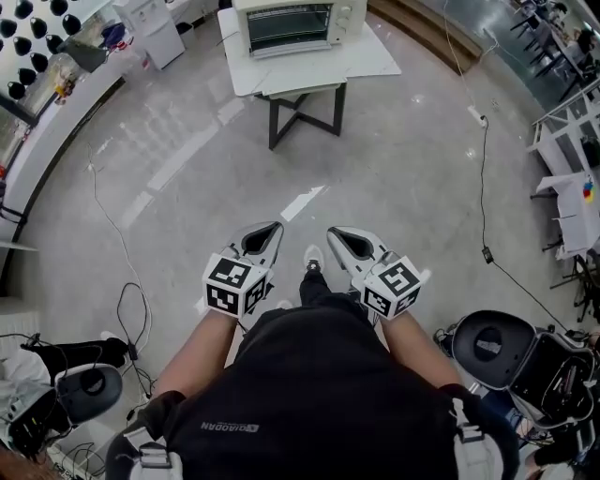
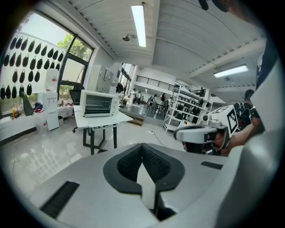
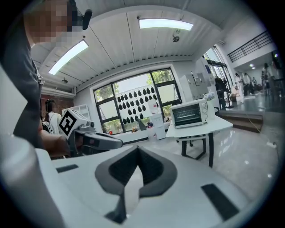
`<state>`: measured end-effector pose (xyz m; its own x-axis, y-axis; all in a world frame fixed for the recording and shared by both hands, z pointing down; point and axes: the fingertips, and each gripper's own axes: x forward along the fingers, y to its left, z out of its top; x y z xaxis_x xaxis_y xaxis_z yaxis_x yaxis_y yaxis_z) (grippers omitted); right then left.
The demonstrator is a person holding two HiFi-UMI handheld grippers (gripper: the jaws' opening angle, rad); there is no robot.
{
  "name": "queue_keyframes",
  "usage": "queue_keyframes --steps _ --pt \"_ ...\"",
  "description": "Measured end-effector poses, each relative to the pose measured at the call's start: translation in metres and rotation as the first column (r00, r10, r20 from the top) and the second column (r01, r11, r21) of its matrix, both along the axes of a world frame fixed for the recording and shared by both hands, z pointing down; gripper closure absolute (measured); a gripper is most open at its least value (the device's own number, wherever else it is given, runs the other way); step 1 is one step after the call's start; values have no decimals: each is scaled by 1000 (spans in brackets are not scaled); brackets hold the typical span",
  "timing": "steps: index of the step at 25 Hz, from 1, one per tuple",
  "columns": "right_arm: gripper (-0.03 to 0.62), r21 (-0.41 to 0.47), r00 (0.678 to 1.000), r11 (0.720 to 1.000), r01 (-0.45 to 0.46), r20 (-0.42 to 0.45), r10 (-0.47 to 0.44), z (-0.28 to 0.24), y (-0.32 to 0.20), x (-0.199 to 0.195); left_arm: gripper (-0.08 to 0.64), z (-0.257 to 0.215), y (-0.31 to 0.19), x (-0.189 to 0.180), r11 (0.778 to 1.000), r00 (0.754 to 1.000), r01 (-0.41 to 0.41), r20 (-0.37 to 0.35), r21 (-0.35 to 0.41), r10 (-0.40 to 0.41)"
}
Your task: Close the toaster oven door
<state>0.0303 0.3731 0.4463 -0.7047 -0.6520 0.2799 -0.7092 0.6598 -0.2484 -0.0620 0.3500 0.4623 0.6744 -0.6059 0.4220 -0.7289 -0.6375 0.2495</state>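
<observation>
Toaster oven (image 1: 298,25) is sitting on the counter (image 1: 373,54), well apart from the left gripper (image 1: 270,231) and right gripper (image 1: 337,234); both pairs of fingers are pressing together, holding nothing.

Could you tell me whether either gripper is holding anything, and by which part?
Nothing is held: the left gripper and the right gripper are both shut and empty.
</observation>
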Motion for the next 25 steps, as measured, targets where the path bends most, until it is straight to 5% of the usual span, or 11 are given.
queue_keyframes --steps 25 --pt "592 23 995 996 91 41 -91 -12 -179 56 557 -12 -160 54 997 995 76 61 6 -76"
